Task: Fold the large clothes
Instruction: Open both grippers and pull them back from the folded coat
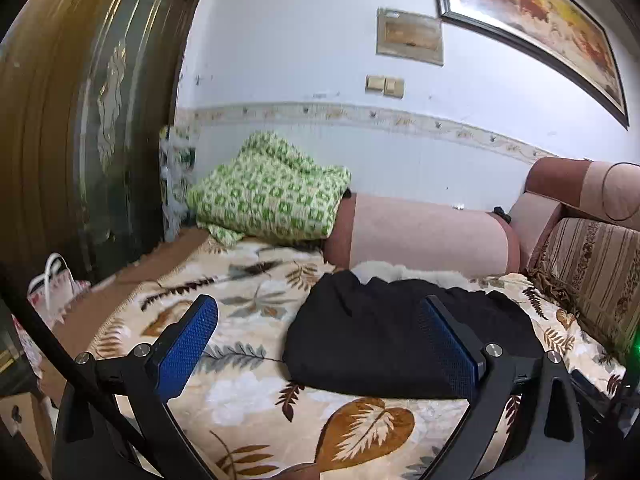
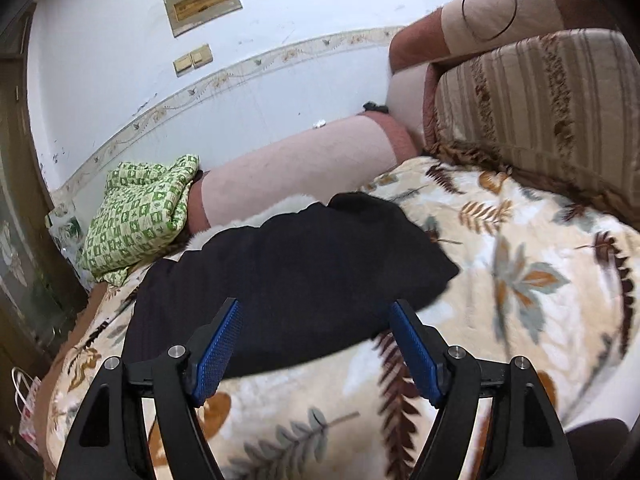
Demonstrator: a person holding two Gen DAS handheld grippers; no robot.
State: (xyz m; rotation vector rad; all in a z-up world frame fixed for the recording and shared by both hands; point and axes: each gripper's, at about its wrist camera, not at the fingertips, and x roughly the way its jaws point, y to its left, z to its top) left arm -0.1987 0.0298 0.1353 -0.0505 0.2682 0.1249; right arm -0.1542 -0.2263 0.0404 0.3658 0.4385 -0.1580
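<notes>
A black garment (image 1: 400,336) lies folded in a compact bundle on the leaf-patterned blanket (image 1: 248,396) of a sofa. It also shows in the right wrist view (image 2: 296,272). My left gripper (image 1: 320,312) is open and empty, held above the blanket near the garment's left front edge, its right finger over the garment. My right gripper (image 2: 314,312) is open and empty, held just above the garment's near edge. A bit of white fur lining (image 1: 400,270) shows behind the garment.
A green-and-white checked cloth (image 1: 268,196) is bunched on the pink sofa armrest (image 1: 428,232) by the wall. A striped back cushion (image 2: 540,108) stands at the right. A dark wooden door (image 1: 80,120) and a white-handled bag (image 1: 52,284) are at the left.
</notes>
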